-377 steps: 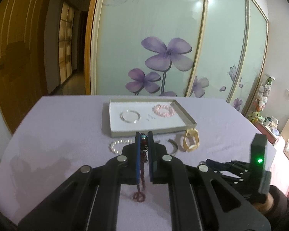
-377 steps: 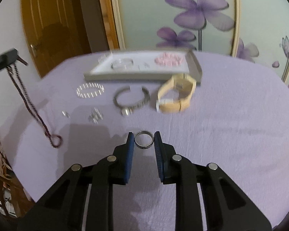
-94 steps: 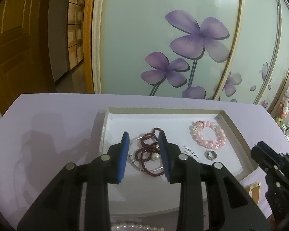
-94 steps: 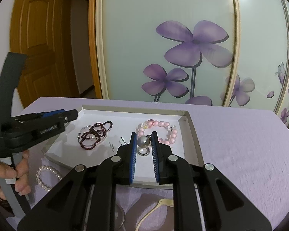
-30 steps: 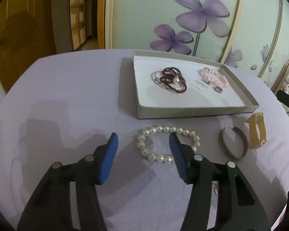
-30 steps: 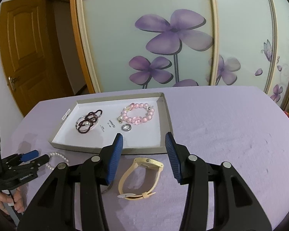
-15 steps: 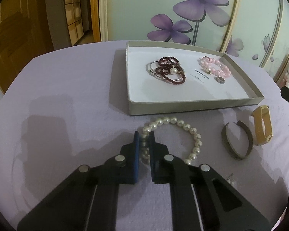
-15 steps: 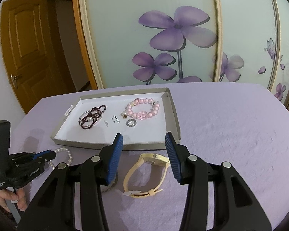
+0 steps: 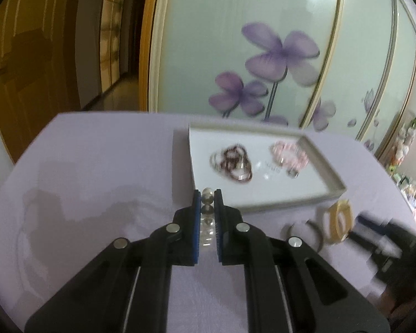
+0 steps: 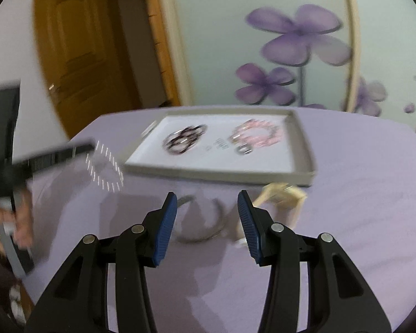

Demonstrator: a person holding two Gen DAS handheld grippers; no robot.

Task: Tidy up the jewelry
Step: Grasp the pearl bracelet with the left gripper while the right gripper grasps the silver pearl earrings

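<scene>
Lifted off the purple cloth since a moment ago, the pearl bracelet point(image 9: 207, 204) now hangs pinched in my left gripper point(image 9: 207, 194), just before the tray point(image 9: 313, 204). My right gripper point(image 10: 207, 198) hovers half open and empty over the grey bangle point(image 10: 199, 237), beside the watch point(image 10: 284, 194).

The bench point(image 9: 102, 166) is covered by a lilac cloth. Behind it, frosted sliding panels point(image 9: 263, 41) painted with purple flowers point(image 10: 299, 36) are seen, lit by ceiling-light reflections. A brown wooden door point(image 10: 77, 55) is set at the left.
</scene>
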